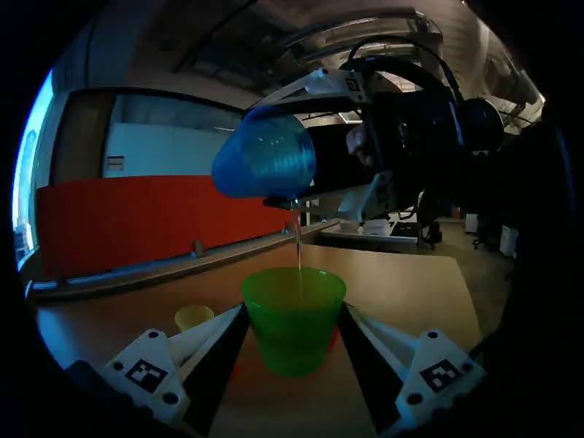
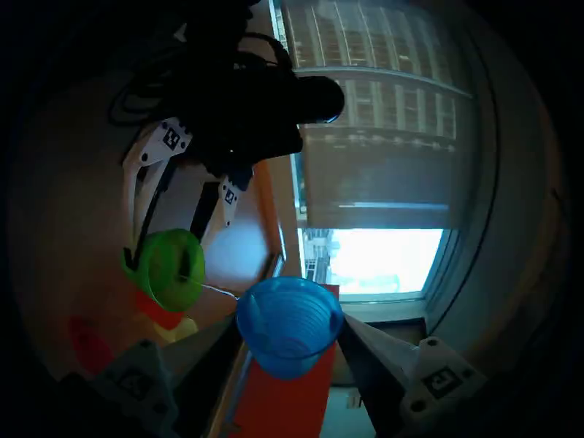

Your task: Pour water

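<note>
My left gripper (image 1: 294, 330) is shut on a green cup (image 1: 293, 317) that stands upright just above the wooden table (image 1: 409, 288). Above it, a blue cup (image 1: 264, 155) lies tipped on its side in the right gripper (image 1: 310, 142), and a thin stream of water (image 1: 298, 244) falls from its rim into the green cup. In the right gripper view, my right gripper (image 2: 289, 336) is shut on the blue cup (image 2: 289, 332). Farther off there, the green cup (image 2: 170, 269) sits between the left gripper's fingers (image 2: 219, 208), its mouth facing the camera.
A small yellow cup (image 1: 193, 316) stands on the table left of the green one. A red wall panel (image 1: 131, 219) runs behind the table's far edge. Red and yellow cups (image 2: 164, 321) lie beyond the green cup. A bright window (image 2: 372, 263) is to the right.
</note>
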`<state>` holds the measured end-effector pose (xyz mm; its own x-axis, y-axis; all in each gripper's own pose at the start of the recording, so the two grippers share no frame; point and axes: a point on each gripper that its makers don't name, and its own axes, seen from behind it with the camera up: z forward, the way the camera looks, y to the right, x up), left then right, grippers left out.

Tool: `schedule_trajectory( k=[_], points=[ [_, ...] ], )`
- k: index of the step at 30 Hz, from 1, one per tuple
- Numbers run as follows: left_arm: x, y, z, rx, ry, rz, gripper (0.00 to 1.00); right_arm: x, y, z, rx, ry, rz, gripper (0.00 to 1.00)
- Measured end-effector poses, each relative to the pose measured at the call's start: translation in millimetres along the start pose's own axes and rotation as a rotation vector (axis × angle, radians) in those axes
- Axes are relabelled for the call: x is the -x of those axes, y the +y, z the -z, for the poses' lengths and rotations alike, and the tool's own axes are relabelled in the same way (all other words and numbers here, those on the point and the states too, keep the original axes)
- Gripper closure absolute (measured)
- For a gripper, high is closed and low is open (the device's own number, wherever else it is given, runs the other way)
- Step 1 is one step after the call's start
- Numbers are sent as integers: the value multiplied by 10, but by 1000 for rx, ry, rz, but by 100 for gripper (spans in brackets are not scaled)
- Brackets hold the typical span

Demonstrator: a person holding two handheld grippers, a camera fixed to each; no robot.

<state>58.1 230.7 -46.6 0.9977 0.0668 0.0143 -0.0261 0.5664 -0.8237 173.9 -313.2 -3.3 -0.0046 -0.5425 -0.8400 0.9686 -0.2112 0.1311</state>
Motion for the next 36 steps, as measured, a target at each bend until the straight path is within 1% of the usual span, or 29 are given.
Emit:
schedule_trajectory(
  k=[27,36],
  points=[
    [-8,9,9,-3,7,-5,17,106,45,-83,16,-12,76,10],
    [-20,3,9,-4,13,-2,17,152,39,-118,12,-14,83,10]
  ],
)
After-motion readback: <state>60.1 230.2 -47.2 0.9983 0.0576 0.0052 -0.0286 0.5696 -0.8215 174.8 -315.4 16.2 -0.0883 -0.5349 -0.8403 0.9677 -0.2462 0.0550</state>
